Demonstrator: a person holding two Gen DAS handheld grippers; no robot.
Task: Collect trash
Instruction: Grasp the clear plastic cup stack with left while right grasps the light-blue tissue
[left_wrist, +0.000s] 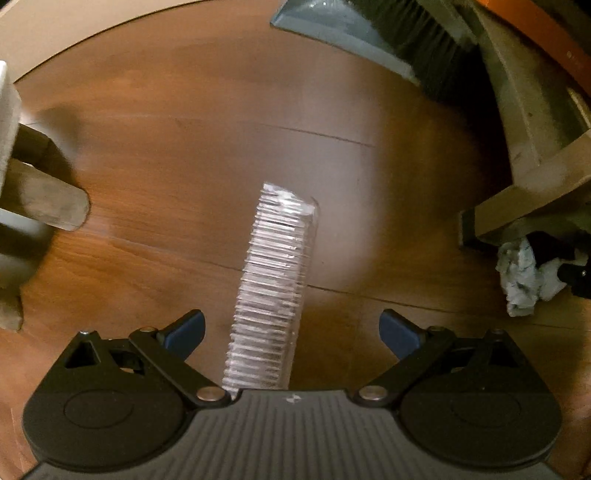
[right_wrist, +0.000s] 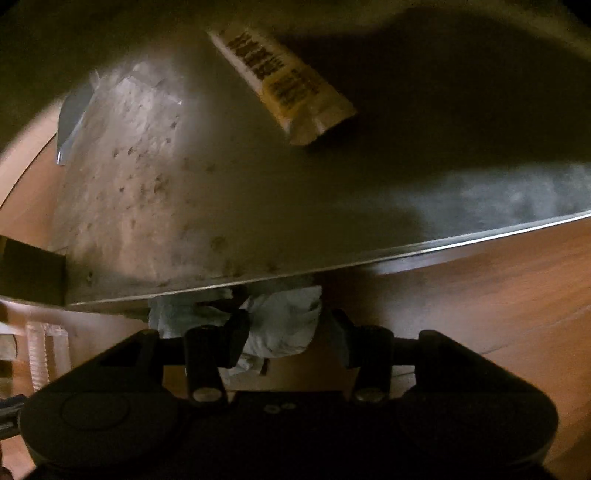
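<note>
Through the left wrist camera, the left gripper (left_wrist: 291, 332) is pointing down at a wooden floor (left_wrist: 166, 155) with its blue-padded fingers (left_wrist: 184, 328) spread wide and gripping nothing. A clear ribbed plastic piece (left_wrist: 273, 288) is lying on the floor between them, running from the near edge toward the middle of the view, with neither pad touching it. Far off, a grey dustpan (left_wrist: 332, 33) and dark brush bristles (left_wrist: 424, 48) are sitting by the wall. At the right edge a crumpled white tissue (left_wrist: 524, 273) is lying beside a furniture leg (left_wrist: 517, 218).

Through the right wrist camera, the right gripper (right_wrist: 288, 332) is reaching under the near edge of a grey mat (right_wrist: 221, 206). Its fingers are standing apart on either side of the crumpled tissue (right_wrist: 284, 325), which is partly tucked beneath that edge; blur is hiding whether the pads are pressing it, so I cannot tell if it is gripped. A yellow-and-white wrapper (right_wrist: 284, 81) is lying far back on the mat.

Risks, as I judge them: the slick plastic piece could be skidding away if the pads close off-centre, and the tissue could be tearing or dragging the mat edge if pulled while pinned
</note>
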